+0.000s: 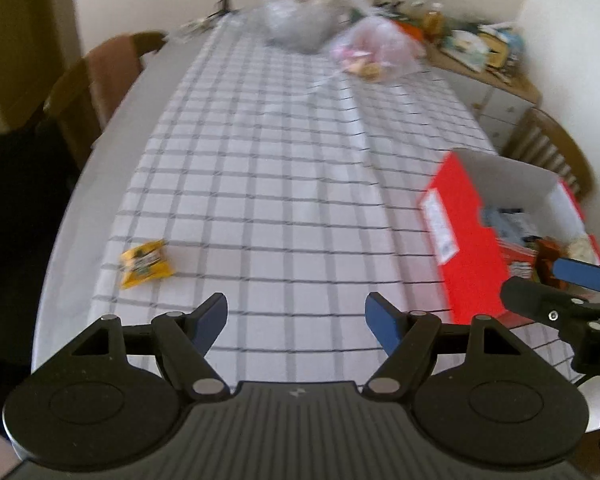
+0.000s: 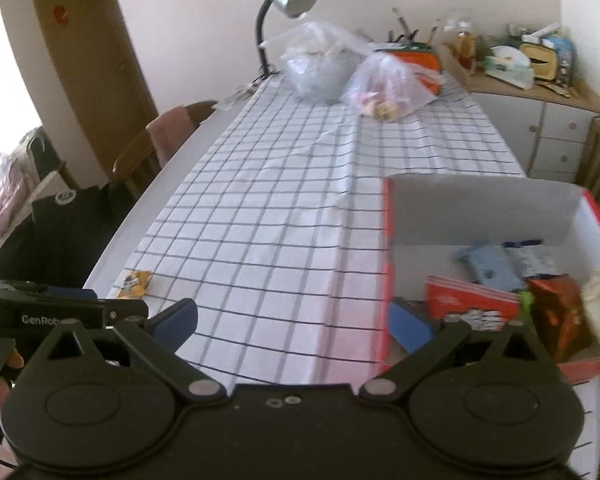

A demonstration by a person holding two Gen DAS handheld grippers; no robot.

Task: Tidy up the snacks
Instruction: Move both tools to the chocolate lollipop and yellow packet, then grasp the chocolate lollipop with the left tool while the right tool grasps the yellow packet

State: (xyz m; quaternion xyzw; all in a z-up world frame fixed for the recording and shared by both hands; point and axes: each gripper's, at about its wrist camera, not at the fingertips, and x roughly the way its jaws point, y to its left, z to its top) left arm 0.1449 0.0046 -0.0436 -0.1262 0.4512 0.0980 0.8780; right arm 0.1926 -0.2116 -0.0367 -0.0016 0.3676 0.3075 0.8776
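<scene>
A: Where is the yellow snack packet (image 1: 145,263) now?

B: It lies alone on the checked tablecloth (image 1: 280,184), near the table's left edge. From the left gripper (image 1: 296,314) it is ahead and to the left, close to the left fingertip but not touching it.

A: And the jaws of that gripper?

B: They stand wide apart, with only cloth between them.

A: The right gripper (image 2: 296,322)?

B: Also wide, and it holds nothing. Its right fingertip is at the near wall of the red box (image 2: 390,240); I cannot tell if it touches.

A: What is in the box?

B: Several snacks: a red-and-white packet (image 2: 470,302), a light blue one (image 2: 490,266), a brown one (image 2: 558,312). The box stands at the table's right side, well apart from the yellow packet.
</scene>
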